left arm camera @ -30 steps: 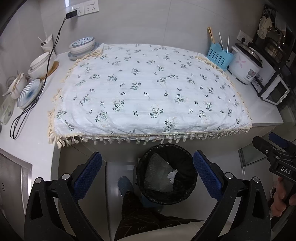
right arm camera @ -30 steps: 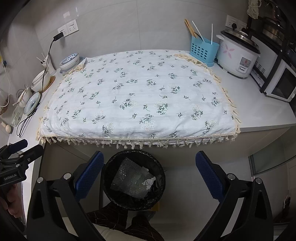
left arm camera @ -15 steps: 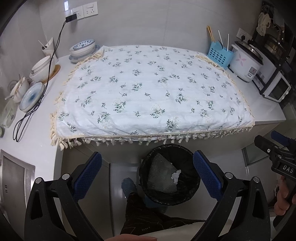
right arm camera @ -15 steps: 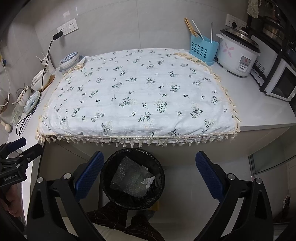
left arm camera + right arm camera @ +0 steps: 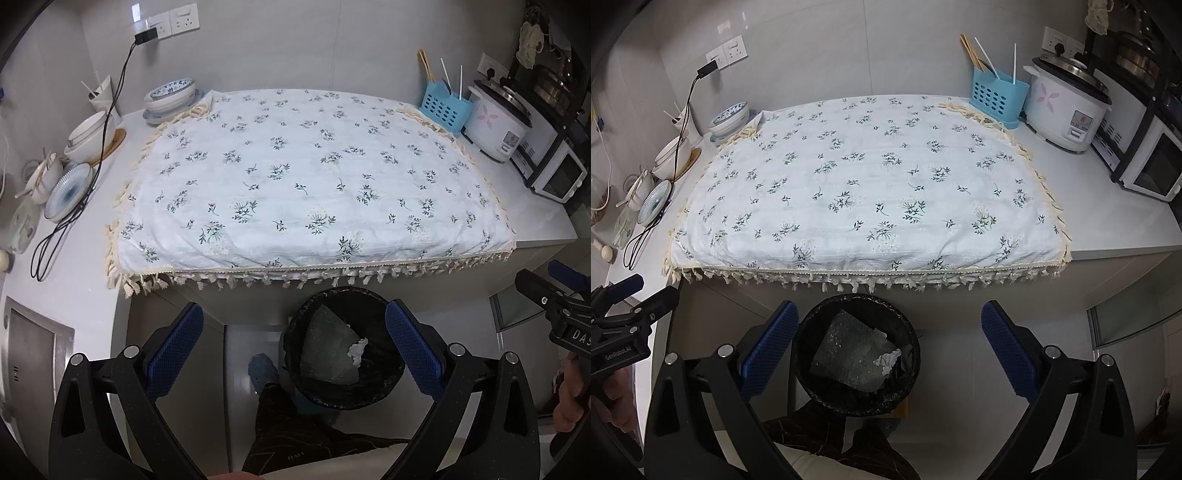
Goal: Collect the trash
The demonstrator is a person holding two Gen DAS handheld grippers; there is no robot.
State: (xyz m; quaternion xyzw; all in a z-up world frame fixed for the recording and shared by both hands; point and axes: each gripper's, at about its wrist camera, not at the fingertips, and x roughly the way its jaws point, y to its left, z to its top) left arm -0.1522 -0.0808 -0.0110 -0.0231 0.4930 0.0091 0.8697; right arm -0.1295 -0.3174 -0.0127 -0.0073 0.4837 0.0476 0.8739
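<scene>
A black-lined trash bin [image 5: 345, 347] [image 5: 857, 350] stands on the floor below the counter's front edge. Inside lie a sheet of bubble wrap [image 5: 327, 349] [image 5: 849, 358] and a crumpled white paper [image 5: 357, 348] [image 5: 888, 359]. My left gripper [image 5: 293, 349] hangs open above the floor, the bin showing between its blue pads. My right gripper [image 5: 888, 350] is open too, with nothing held, and the bin sits toward its left pad. The floral cloth [image 5: 310, 181] [image 5: 864, 184] on the counter carries no loose trash that I can see.
Bowls and plates [image 5: 88, 136] and a black cable [image 5: 74, 206] crowd the counter's left end. A blue utensil holder [image 5: 445, 110], rice cooker [image 5: 496, 123] and toaster oven [image 5: 554, 173] stand at the right. A person's legs [image 5: 291, 435] are by the bin.
Both views have drawn back and risen slightly, so the counter and bin sit a little farther off. Both grippers stay open; the bin's contents are unchanged.
</scene>
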